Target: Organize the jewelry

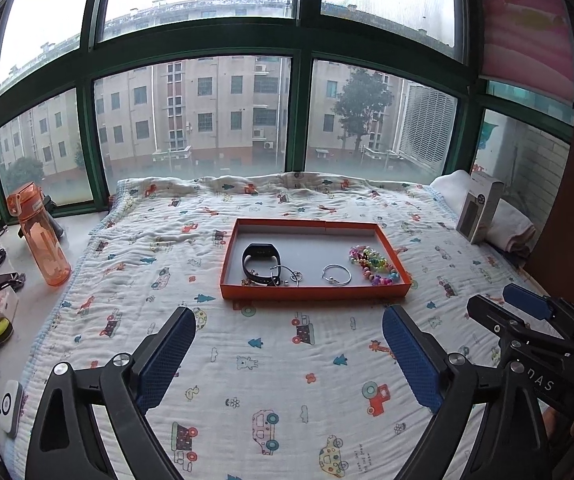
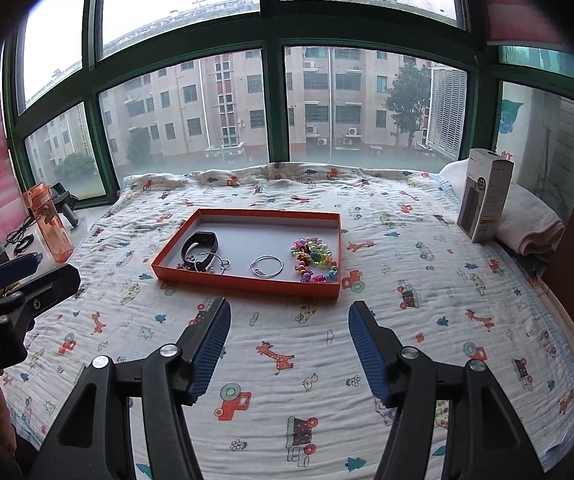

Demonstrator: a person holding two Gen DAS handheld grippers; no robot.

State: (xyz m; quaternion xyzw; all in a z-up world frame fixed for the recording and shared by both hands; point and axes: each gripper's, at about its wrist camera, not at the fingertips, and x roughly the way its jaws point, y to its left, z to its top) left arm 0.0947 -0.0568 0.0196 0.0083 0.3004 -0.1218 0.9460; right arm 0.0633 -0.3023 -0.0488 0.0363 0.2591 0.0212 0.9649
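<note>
An orange shallow box (image 1: 311, 293) (image 2: 243, 280) lies on the patterned blanket. In it are a black wristband (image 1: 260, 258) (image 2: 199, 245), a thin silver necklace with small charms (image 1: 287, 274) (image 2: 213, 262), a silver bangle (image 1: 336, 275) (image 2: 266, 267) and a colourful bead bracelet (image 1: 373, 265) (image 2: 315, 260). My left gripper (image 1: 289, 320) is open and empty, short of the box's near edge. My right gripper (image 2: 289, 314) is open and empty, also just short of the box. Each gripper shows at the edge of the other's view.
An orange water bottle (image 1: 41, 236) (image 2: 49, 226) stands on the left sill among cables and small items. A white upright carton (image 1: 479, 210) (image 2: 487, 196) and folded towels (image 2: 535, 224) sit at the right. Windows close off the far side.
</note>
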